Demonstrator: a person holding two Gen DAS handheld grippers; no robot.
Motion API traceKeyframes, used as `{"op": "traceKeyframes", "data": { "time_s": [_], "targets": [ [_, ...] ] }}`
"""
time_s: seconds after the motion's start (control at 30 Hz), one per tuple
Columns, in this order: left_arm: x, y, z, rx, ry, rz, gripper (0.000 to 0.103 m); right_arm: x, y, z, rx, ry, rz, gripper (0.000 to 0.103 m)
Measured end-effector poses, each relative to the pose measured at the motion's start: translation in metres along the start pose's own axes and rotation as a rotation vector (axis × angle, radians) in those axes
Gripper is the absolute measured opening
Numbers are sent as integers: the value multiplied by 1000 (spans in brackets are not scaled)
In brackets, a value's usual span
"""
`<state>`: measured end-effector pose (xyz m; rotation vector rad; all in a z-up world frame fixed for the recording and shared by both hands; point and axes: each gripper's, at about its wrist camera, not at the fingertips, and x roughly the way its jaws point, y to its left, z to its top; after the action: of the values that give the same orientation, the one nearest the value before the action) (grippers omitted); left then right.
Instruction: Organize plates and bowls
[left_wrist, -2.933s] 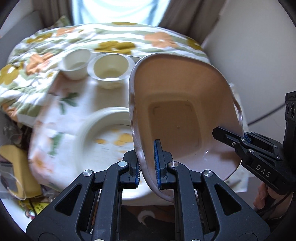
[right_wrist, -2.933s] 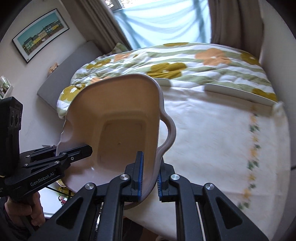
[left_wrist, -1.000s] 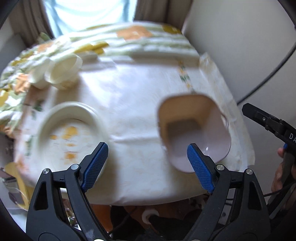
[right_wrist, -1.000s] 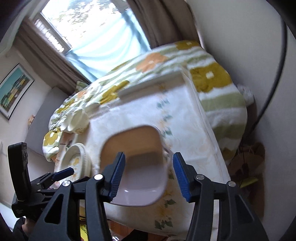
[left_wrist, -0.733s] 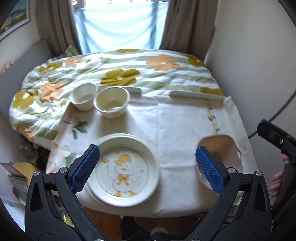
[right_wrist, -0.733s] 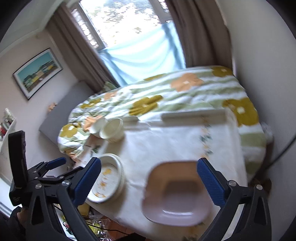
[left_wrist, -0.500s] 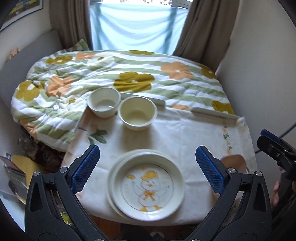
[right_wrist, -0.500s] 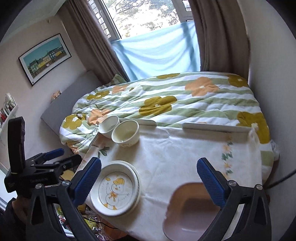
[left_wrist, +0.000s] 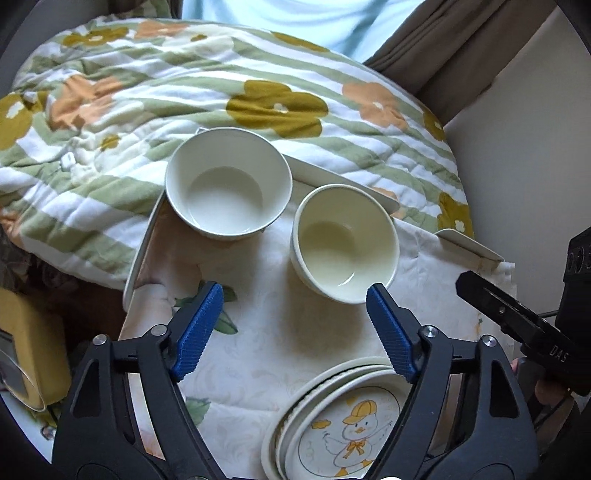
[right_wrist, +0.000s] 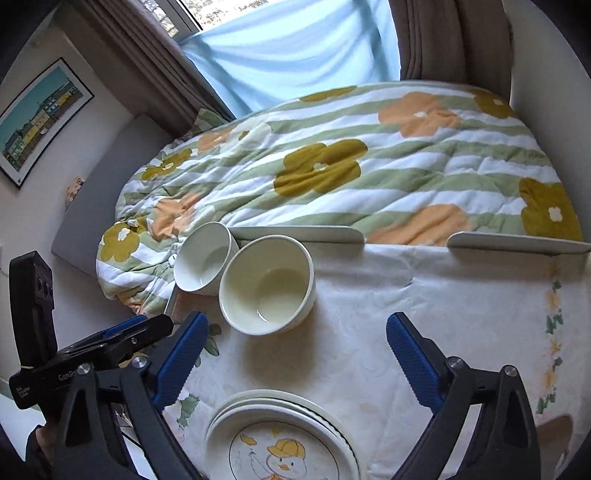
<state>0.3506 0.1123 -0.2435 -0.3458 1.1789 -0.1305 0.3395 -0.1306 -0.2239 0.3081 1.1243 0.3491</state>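
Note:
Two round bowls stand side by side at the back of the table: a white bowl (left_wrist: 228, 182) (right_wrist: 205, 258) on the left and a cream bowl (left_wrist: 345, 248) (right_wrist: 266, 284) on the right. A stack of plates with a duck picture (left_wrist: 347, 424) (right_wrist: 282, 441) lies near the front edge. My left gripper (left_wrist: 295, 325) is open and empty, above the cloth just in front of the bowls. My right gripper (right_wrist: 295, 354) is open and empty, above the cloth between the cream bowl and the plates. A corner of the pink square dish (right_wrist: 554, 435) shows at the lower right.
A white floral tablecloth (right_wrist: 424, 314) covers the table. Behind it lies a flowered striped quilt (right_wrist: 369, 166) on a bed. The wall (left_wrist: 535, 129) is close on the right. Yellow clutter (left_wrist: 22, 332) sits below the table's left edge.
Both grippers released the pink square dish at the table's right front, opened wide, then moved left and forward toward the two bowls and the duck plates.

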Motion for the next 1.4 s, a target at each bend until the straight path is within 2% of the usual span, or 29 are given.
{"op": "traceKeyframes", "data": {
  "time_s": [0.03, 0.1, 0.27, 0.4, 0.43, 0.47, 0.53, 0.6, 0.87, 1.07, 1.4],
  "targets": [
    [11, 3, 4, 7, 25, -10, 69, 12, -1, 1, 20, 18, -3, 84],
    [29, 4, 11, 29, 61, -22, 62, 34, -3, 2, 59, 57, -20, 70],
    [67, 5, 26, 64, 126, -51, 45, 72, -8, 4, 135, 114, -47, 54],
    [81, 4, 34, 85, 141, -67, 32, 85, -8, 6, 154, 137, -57, 41],
    [84, 2, 35, 94, 145, -67, 27, 88, -7, 7, 155, 140, -59, 34],
    [85, 1, 35, 99, 147, -66, 21, 90, -7, 8, 157, 141, -60, 33],
    [88, -2, 36, 109, 149, -79, 16, 91, -7, 8, 161, 137, -64, 29],
    [87, -4, 37, 121, 141, -62, 16, 92, -7, 8, 162, 140, -70, 18],
    [85, -7, 36, 146, 128, -32, 15, 93, -6, 9, 168, 132, -78, 16],
    [73, -19, 32, 182, 87, -19, 16, 83, -6, 7, 148, 102, -70, 16],
    [11, -62, 14, 228, -33, -26, 15, 20, -4, 1, 97, -16, -44, 16]
  ]
}}
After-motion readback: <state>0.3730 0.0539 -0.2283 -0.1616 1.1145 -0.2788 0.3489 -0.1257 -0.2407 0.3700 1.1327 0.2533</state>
